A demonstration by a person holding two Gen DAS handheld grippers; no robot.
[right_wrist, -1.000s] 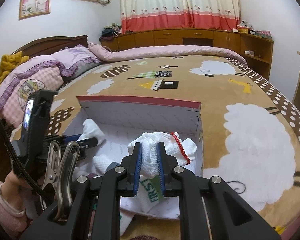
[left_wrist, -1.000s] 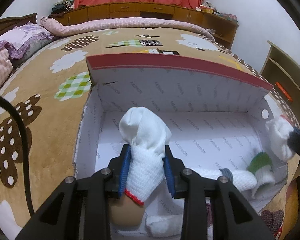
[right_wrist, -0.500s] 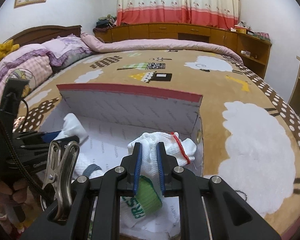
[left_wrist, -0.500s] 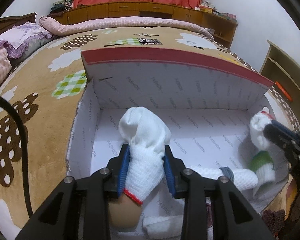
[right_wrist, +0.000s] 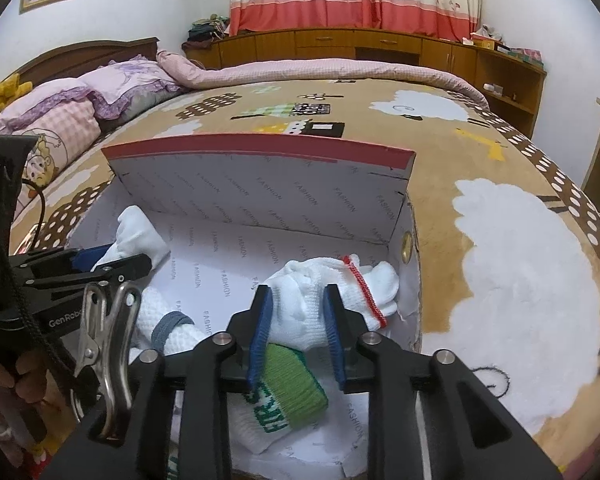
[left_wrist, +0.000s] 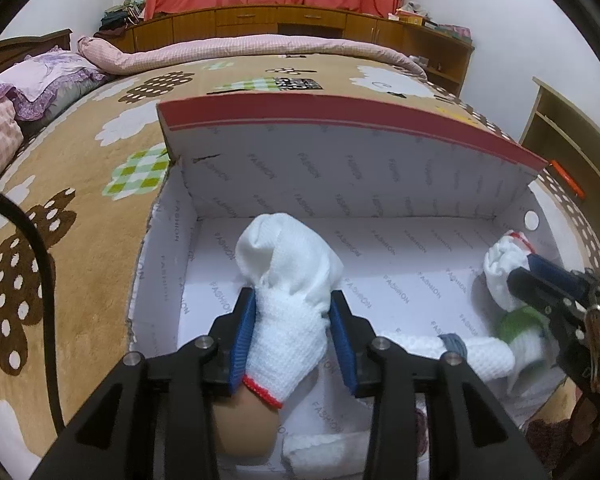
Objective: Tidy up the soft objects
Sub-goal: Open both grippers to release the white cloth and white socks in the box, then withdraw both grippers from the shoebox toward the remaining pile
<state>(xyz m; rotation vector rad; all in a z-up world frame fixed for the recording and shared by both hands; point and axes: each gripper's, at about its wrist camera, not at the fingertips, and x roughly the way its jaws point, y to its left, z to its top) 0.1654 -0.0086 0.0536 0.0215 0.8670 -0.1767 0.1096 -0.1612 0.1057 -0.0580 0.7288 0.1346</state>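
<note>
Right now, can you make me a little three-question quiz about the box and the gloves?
1. True or false: the left tool holds a white glove.
2. The box sits on: A) floor B) bed C) shelf.
3. Fill in: the glove in the right tool has a ___ cuff edge.

Key: 1 true; 2 B; 3 red.
</note>
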